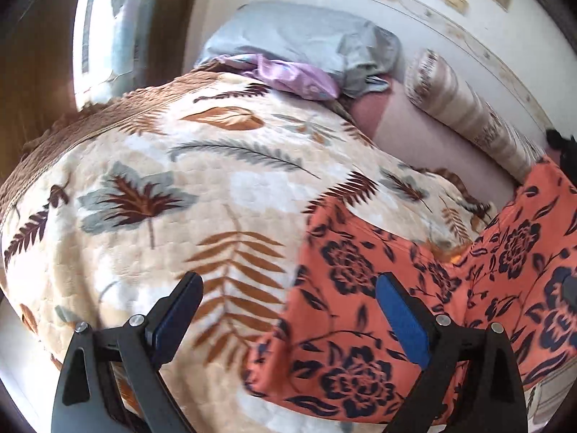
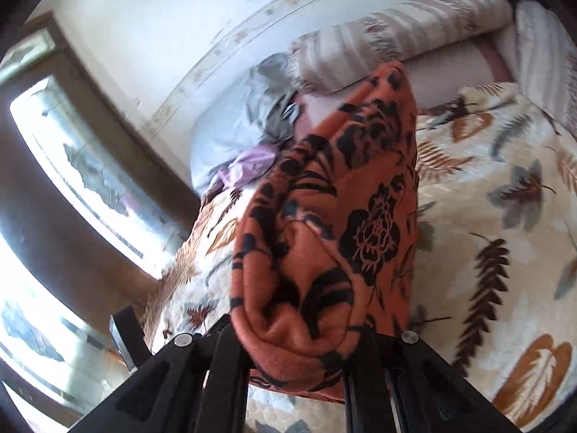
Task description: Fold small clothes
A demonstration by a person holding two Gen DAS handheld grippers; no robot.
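Observation:
An orange garment with dark flower prints [image 1: 360,324] lies partly on the leaf-patterned blanket [image 1: 162,216], its right part lifted toward the upper right. My left gripper [image 1: 288,310] hovers open above the garment's left edge, with its blue-padded fingers [image 1: 407,324] wide apart and nothing between them. In the right wrist view the same garment [image 2: 342,234] hangs bunched over my right gripper [image 2: 299,350], which is shut on a fold of it; the cloth hides the fingertips.
A grey pillow [image 1: 306,36] and a lilac cloth [image 1: 295,72] lie at the head of the bed. A striped bolster [image 1: 465,108] runs along the white wall. A window [image 2: 90,166] and wooden frame stand to the left. Pink sheet [image 1: 425,133] shows beside the blanket.

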